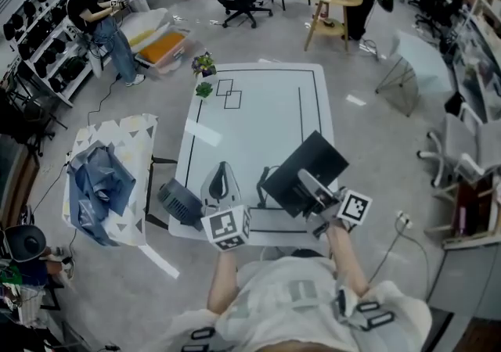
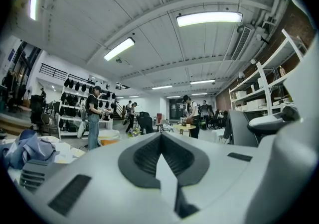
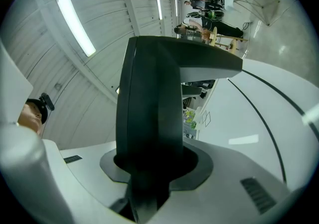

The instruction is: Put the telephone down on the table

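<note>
Lower centre of the head view: my left gripper is hovering clenched, its jaws meeting with nothing between them, over the near edge of the white counter. Just right of it, my right gripper is grasping the black telephone, jaws clamping on its dark body. The telephone is sitting tilted over the counter's lower right part; I cannot tell whether it is touching the surface. A dark grey ribbed object is lying at the counter's lower left corner. Farther up, small plants are standing at the counter's far left edge. Upper left, a person is standing by shelves.
</note>
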`<state>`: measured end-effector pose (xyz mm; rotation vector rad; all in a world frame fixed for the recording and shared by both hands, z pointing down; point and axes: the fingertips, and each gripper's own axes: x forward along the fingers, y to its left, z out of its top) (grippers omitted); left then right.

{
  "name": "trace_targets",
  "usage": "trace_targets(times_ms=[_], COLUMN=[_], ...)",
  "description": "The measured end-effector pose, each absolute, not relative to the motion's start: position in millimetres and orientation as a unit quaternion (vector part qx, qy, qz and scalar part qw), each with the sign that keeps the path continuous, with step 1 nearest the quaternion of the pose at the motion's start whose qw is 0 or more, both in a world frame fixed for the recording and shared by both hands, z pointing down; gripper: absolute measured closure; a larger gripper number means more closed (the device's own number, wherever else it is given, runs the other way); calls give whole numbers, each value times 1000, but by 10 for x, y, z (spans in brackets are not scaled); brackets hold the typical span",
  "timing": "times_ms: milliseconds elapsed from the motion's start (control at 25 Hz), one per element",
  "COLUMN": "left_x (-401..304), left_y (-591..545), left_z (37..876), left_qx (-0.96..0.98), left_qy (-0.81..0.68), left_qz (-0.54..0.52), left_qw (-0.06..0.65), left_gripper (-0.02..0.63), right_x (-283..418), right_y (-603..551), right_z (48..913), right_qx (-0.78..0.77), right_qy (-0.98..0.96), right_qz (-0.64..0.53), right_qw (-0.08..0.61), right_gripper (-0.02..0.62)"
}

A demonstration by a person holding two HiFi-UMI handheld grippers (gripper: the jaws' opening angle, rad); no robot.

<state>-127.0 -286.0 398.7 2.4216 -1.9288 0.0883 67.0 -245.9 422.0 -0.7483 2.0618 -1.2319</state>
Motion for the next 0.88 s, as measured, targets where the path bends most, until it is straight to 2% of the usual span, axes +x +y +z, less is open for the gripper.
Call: trace_targets(times_ms=[480,880], left_x=[-1289,-1260], left_y=[-2761,-2701], left_z=[4005,4125], left_qx=[768,757], left_qy=[-639,-651], left_qz=[33,49], left_qw=[22,35], left_gripper=[600,600], right_x=[467,175], right_y=[-3036,-3242], right_z=[4650,4968], right_qx=[-234,-145], right_qy=[806,804], right_qz=[-519,-567], right_qw=[165,104], right_gripper=[445,443])
